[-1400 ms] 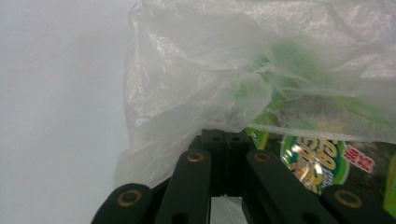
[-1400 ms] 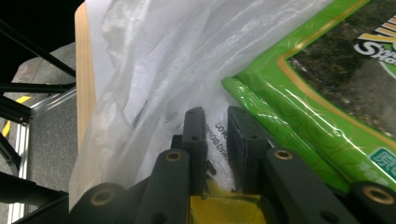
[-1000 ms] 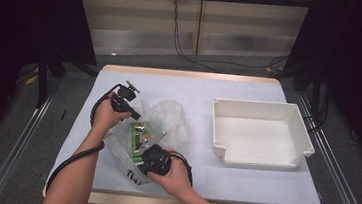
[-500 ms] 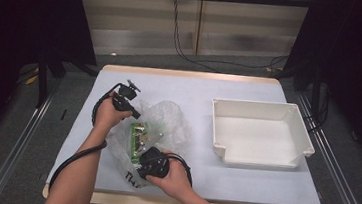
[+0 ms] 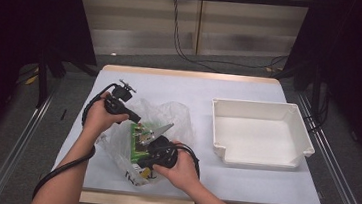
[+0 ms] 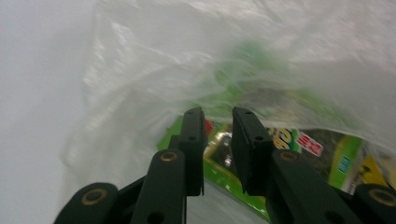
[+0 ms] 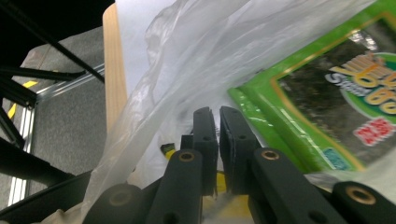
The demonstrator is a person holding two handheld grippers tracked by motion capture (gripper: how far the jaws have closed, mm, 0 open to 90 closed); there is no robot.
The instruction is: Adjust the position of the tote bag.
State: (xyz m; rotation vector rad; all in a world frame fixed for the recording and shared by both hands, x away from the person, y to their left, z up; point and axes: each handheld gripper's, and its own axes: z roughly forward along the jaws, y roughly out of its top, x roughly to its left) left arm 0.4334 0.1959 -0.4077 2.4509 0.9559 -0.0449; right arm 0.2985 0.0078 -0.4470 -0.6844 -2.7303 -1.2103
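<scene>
The clear plastic bag [image 5: 167, 118] lay on the bench [image 5: 242, 178] with its green seaweed packet [image 5: 137, 143] half inside, the left hand-held gripper [image 5: 137, 119], jaws just parting with nothing pinched, and the right hand-held gripper [image 5: 147, 155], a narrow gap between its pads, both at its mouth to work the packet free.

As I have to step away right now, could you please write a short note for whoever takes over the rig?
Left gripper: jaws apart, just been opening, nothing pressed between them, at the clear plastic bag.
Right gripper: jaws a slit apart, just been opening; I cannot tell if bag film is pinched.
Green seaweed packet: inside the bag on the table.
White tray: empty, beside the bag.
Done: nothing out yet.
Left: probably get the packet out.
</scene>
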